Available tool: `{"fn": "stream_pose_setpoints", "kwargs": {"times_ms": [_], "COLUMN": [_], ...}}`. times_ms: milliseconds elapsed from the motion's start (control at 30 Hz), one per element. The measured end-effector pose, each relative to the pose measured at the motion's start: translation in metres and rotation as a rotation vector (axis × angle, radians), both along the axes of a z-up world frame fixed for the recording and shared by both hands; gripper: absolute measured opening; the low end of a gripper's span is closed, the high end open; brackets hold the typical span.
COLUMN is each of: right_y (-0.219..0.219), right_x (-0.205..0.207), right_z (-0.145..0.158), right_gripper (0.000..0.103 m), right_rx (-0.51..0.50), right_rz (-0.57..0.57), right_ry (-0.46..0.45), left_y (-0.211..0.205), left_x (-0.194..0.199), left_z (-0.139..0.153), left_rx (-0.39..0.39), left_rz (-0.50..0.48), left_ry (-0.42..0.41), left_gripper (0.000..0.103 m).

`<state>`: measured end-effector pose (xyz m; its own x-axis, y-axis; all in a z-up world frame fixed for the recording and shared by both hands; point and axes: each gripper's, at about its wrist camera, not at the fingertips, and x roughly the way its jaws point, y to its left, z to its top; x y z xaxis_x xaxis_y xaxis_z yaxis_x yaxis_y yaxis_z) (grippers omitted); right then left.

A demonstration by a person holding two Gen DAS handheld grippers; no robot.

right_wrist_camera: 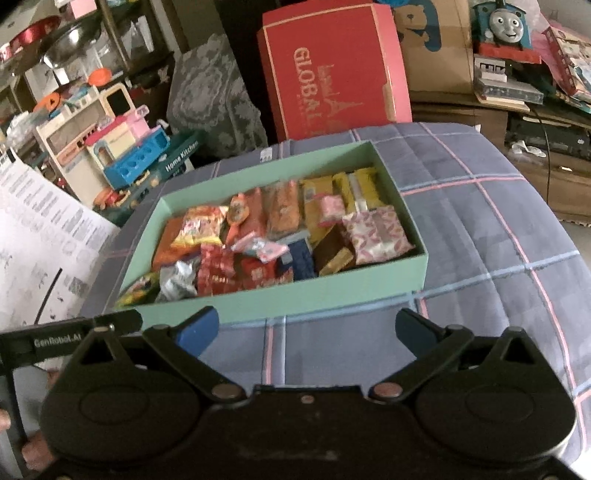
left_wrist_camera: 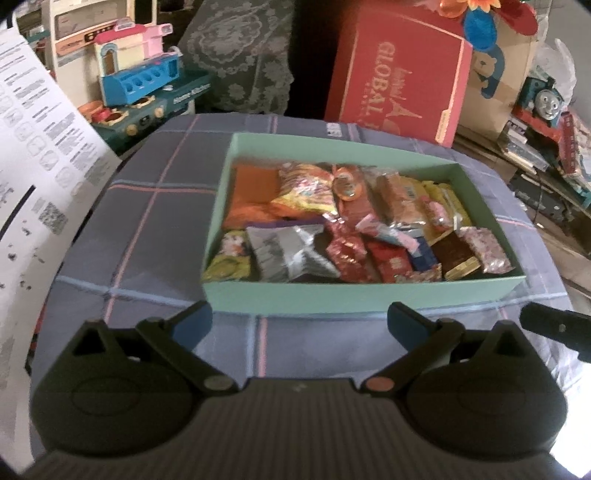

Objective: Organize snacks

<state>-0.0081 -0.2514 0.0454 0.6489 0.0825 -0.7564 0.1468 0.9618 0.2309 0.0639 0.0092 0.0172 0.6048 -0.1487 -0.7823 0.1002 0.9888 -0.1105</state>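
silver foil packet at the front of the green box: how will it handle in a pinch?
The silver foil packet looks crinkled and puffy, so it would probably flex and crumple rather than stay stiff. Its glossy film may slip between the pads. It lies loose on top of other snacks in the green box, so it likely lifts free and seems light.

1. A grey-blue checked cloth [right_wrist_camera: 480, 236] with pink and pale blue lines covers the table.
2. Behind it leans a red carton [right_wrist_camera: 332, 70] lettered "GLOBAL".
3. A grey lace-patterned cushion [right_wrist_camera: 214, 96] stands left of the carton.
4. A toy kitchen [right_wrist_camera: 122, 147] sits far left.
5. A blue toy train [right_wrist_camera: 504, 26] tops cluttered shelves at right.
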Motion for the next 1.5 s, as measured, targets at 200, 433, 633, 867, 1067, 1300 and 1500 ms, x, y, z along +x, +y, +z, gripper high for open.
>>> {"fn": "stream_pose_setpoints", "kwargs": {"times_ms": [200,433,633,867,1067,1300,1500], "right_y": [0.001,0.000,0.003,0.007,0.008,0.009,0.010], "right_x": [-0.005,-0.005,-0.001,0.005,0.007,0.007,0.008], "right_z": [-0.009,-0.018,-0.018,-0.023,-0.024,-0.024,-0.024], "right_gripper": [0.103,0.103,0.103,0.103,0.103,0.103,0.103], "right_rx": [-0.016,-0.026,-0.047,-0.062,-0.072,-0.079,-0.083], "right_rz": [-0.007,-0.014,-0.006,0.014,0.021,0.021,0.028], "right_ry": [0.060,0.111,0.119,0.140,0.147,0.153,0.158], "left_y": [0.012,0.029,0.036,0.033,0.027,0.025,0.024], "left_x": [-0.004,-0.003,-0.001,-0.001,-0.002,-0.002,-0.002], "left_z": [-0.010,-0.023,-0.026,-0.029,-0.030,-0.029,-0.027], "left_rx": [0.026,0.039,0.058,0.069,0.086,0.091,0.099], "left_rz": [0.034,0.072,0.092,0.081,0.061,0.054,0.055], "left_ry": [0.023,0.062,0.071,0.077,0.075,0.072,0.065], "left_gripper": [0.103,0.103,0.103,0.103,0.103,0.103,0.103]}}
